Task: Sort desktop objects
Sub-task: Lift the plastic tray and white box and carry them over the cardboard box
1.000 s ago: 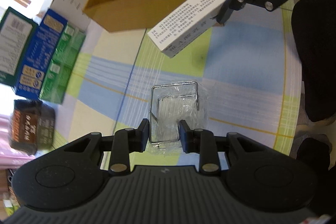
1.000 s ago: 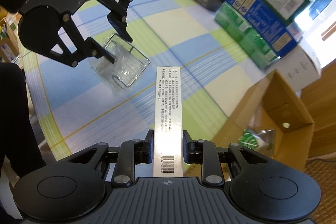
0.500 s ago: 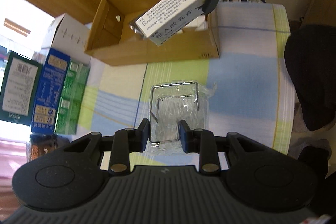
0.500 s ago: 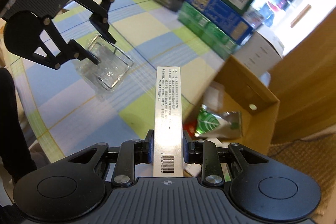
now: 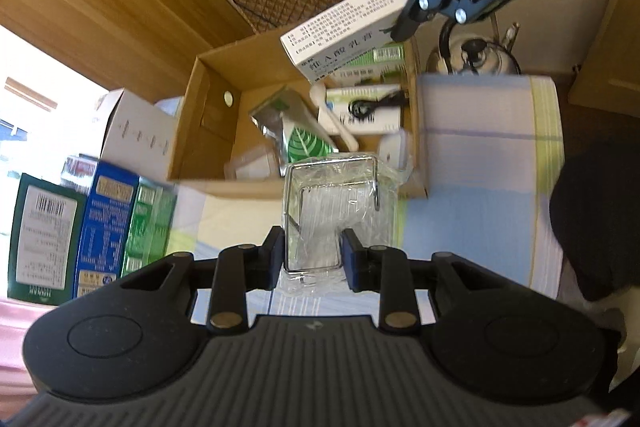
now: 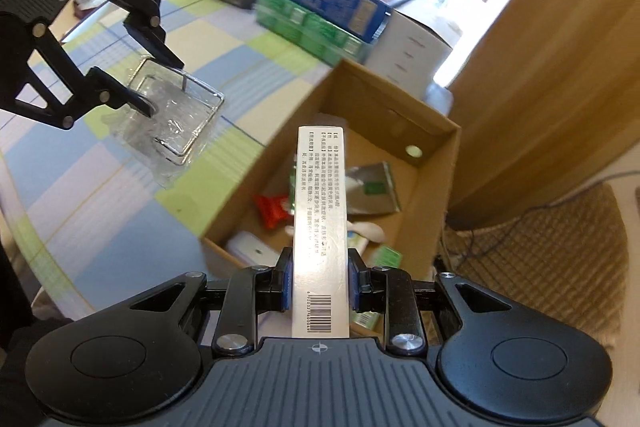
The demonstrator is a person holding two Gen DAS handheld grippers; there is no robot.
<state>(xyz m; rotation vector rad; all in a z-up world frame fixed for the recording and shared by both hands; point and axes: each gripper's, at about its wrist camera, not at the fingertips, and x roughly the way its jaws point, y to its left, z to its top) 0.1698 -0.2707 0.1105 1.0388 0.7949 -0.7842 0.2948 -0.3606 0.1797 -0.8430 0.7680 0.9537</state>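
Both loads now over the cardboard box [image 6: 436, 147]: right tool [image 6: 319, 279] pinching white carton [image 6: 319, 227], left tool [image 5: 313, 251] pinching wrapped wire rack [image 5: 340, 203]; release next

— Any way into the cardboard box [image 6: 436, 163]?
— Its top is open, though packets [image 5: 304, 139] crowd the floor.
— And around it?
— Stacked cartons [image 6: 320, 7] wall off eleven o'clock; checked tablecloth [image 6: 120, 219] lies bare toward eight.
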